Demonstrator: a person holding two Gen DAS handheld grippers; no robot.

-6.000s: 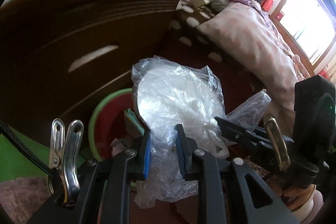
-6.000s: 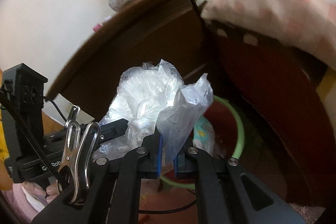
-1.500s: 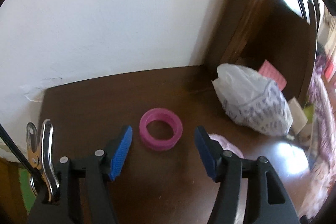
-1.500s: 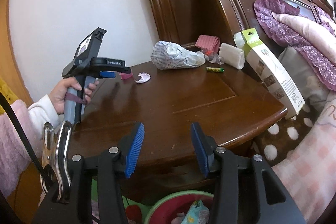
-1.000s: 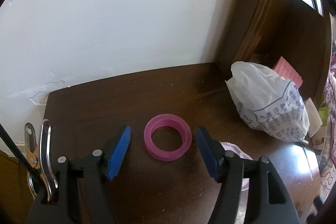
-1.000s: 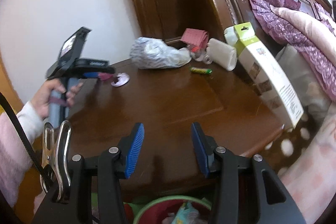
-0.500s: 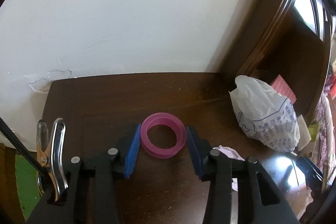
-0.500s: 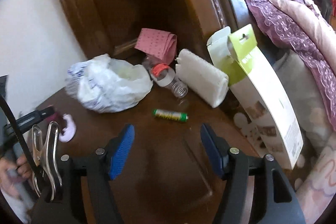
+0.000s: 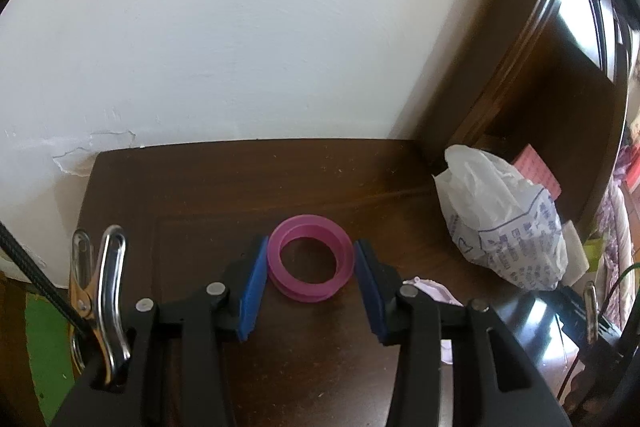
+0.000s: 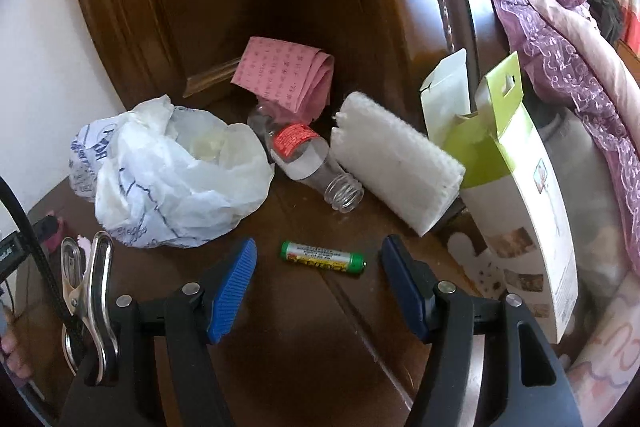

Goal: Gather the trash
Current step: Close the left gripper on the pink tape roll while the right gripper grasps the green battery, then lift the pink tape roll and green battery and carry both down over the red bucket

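Two grips pending: left gripper (image 9: 308, 263) clamped on pink ring (image 9: 310, 258) on nightstand (image 9: 200, 187); right gripper (image 10: 318, 267) spread wide above battery (image 10: 323, 257). Lift ring straight up. Lower right fingers astride battery before closing.

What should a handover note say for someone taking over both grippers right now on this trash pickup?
Left gripper: pads closed on the pink ring, which still sits on the nightstand near the wall; not lifted yet.
Right gripper: open, empty, poised over the green battery.
Also on the nightstand: crumpled white plastic bag, clear bottle on its side, pink folded paper, white sponge block, open green-and-white box.
Done: ring gripped.
Left: lift the ring away, probably grab the battery next, then the other loose items. No bin shows in either view now.
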